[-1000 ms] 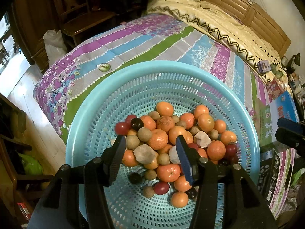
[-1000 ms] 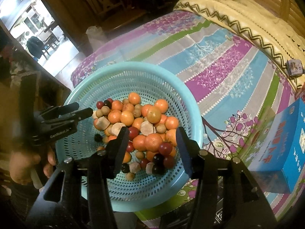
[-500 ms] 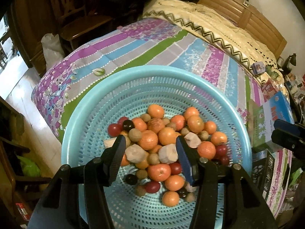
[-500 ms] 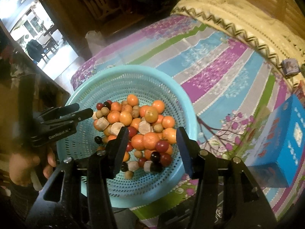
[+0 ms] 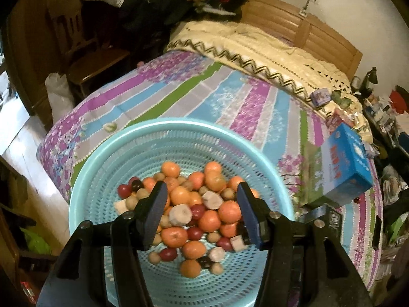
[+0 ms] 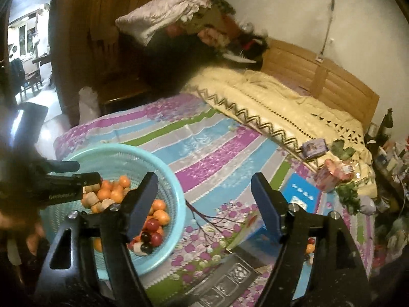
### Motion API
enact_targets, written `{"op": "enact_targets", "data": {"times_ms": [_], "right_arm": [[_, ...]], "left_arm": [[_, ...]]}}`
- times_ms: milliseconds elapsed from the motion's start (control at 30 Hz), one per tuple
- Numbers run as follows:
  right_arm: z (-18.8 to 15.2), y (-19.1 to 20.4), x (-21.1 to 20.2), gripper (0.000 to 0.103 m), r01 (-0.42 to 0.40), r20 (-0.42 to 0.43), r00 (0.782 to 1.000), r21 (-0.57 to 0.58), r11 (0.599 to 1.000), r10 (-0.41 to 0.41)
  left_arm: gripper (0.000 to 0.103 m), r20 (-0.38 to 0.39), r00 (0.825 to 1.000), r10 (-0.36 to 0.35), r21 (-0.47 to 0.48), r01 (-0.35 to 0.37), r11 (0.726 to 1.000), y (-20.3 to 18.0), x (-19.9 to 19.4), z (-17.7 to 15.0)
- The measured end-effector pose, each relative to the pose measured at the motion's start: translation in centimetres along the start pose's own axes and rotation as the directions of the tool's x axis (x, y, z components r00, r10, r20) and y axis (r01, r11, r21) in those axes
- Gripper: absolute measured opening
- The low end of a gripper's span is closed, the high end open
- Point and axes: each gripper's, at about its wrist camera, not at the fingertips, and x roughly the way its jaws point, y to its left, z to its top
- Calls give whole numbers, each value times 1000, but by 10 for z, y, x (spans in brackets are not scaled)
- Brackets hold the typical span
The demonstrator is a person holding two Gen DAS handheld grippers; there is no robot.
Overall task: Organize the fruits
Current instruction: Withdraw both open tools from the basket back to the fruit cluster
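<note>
Many fruits: heaped in blue basket, lower centre, on the bed.
Handling: small, round, roll easily (pinch across middle).
Left gripper: fingers opening, empty.
Right gripper: fingers opening, empty.

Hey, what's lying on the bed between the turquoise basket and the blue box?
Only bare striped bedspread lies between the turquoise basket and the blue box, with its purple flower print. The left wrist view shows this best.

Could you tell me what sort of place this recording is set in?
Likely a home bedroom: a bed with a striped floral sheet, a wooden headboard, and a cream quilt folded on it.
</note>
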Motion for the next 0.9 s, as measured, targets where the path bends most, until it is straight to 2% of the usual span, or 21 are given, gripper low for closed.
{"op": "enact_targets", "data": {"times_ms": [200, 233, 267, 300, 367, 400, 467, 567, 633, 667, 767, 800, 900], "right_arm": [[-13, -19, -13, 79, 6, 13, 1000, 37, 999, -6], [-19, -24, -19, 79, -1, 28, 1000, 52, 999, 0], [-28, -31, -26, 82, -1, 51, 999, 73, 997, -3], [-41, -39, -33, 90, 6, 74, 997, 103, 995, -14], [-76, -58, -45, 96, 20, 103, 994, 173, 985, -38], [-91, -66, -48, 96, 27, 102, 994, 197, 980, -48], [-132, -86, -56, 96, 55, 75, 994, 250, 967, -76], [-183, -115, -68, 96, 120, 22, 991, 303, 946, -132], [-217, -137, -76, 95, 159, -30, 987, 346, 925, -159], [-234, -149, -79, 95, 180, -62, 984, 371, 911, -169], [-275, -185, -86, 94, 236, -144, 971, 452, 860, -191], [-286, -197, -87, 91, 250, -164, 967, 481, 840, -193], [-314, -225, -87, 86, 261, -201, 963, 558, 787, -177]], "left_arm": [[60, 26, 1000, -18, 39, 17, 999, -29, -14, -1], [62, 46, 999, -27, 49, 25, 998, -36, -19, -3], [70, 76, 996, -37, 64, 32, 997, -43, -23, -6], [79, 121, 991, -50, 86, 40, 996, -53, -30, -10], [90, 208, 972, -106, 135, 79, 988, -77, -43, -22], [93, 235, 962, -140, 158, 105, 982, -90, -48, -28], [94, 260, 941, -218, 223, 162, 961, -126, -52, -43], [94, 237, 918, -317, 316, 236, 919, -178, -51, -60], [94, 205, 894, -398, 381, 301, 874, -220, -50, -75], [94, 179, 883, -433, 407, 335, 850, -243, -47, -83], [94, 100, 865, -492, 446, 404, 799, -297, -33, -106], [94, 59, 859, -508, 448, 432, 783, -319, -20, -116], [94, -29, 849, -527, 413, 490, 768, -359, 14, -134]]}}
